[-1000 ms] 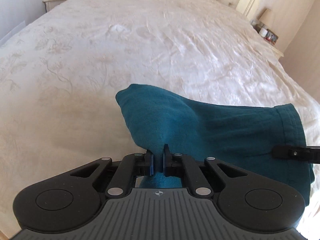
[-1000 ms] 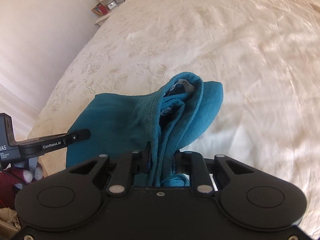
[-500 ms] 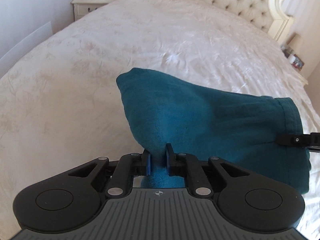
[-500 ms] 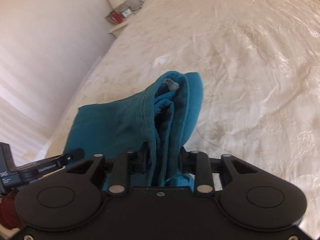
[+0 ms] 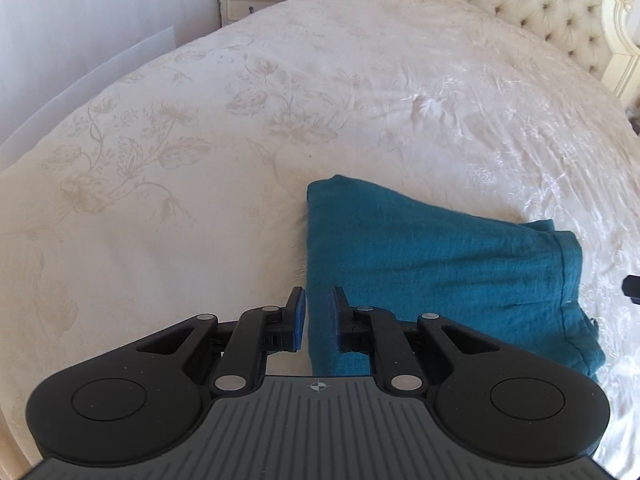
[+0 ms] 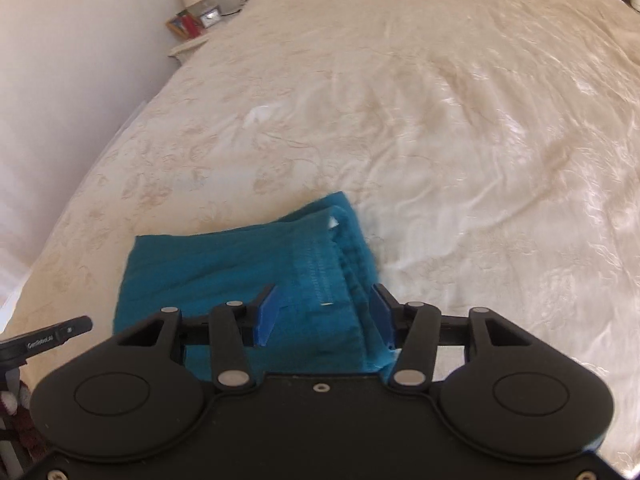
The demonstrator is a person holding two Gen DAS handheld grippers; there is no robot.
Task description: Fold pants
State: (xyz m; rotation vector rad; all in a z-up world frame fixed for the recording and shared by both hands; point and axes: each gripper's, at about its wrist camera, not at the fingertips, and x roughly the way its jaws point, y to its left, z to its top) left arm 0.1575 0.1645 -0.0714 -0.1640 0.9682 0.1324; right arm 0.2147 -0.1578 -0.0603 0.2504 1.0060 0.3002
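Note:
The teal pants (image 5: 436, 260) lie folded into a compact bundle on the cream bedspread (image 5: 240, 140). My left gripper (image 5: 319, 310) is open, its jaws a small way apart over the bundle's left edge, not pinching it. In the right wrist view the pants (image 6: 224, 268) lie flat under my right gripper (image 6: 324, 312), which is wide open over the bundle's waistband end. The tip of the left gripper (image 6: 52, 338) shows at the lower left of that view.
A tufted headboard (image 5: 520, 4) stands at the far end of the bed. A nightstand (image 5: 256, 0) with a red bottle and clock is at the far left; another nightstand (image 6: 192, 40) with a lamp appears in the right wrist view. A wall runs along the bed's left side.
Both grippers held the pants lifted; now the pants lie flat on the bed and both grippers have opened and let go. The right one opened wide.

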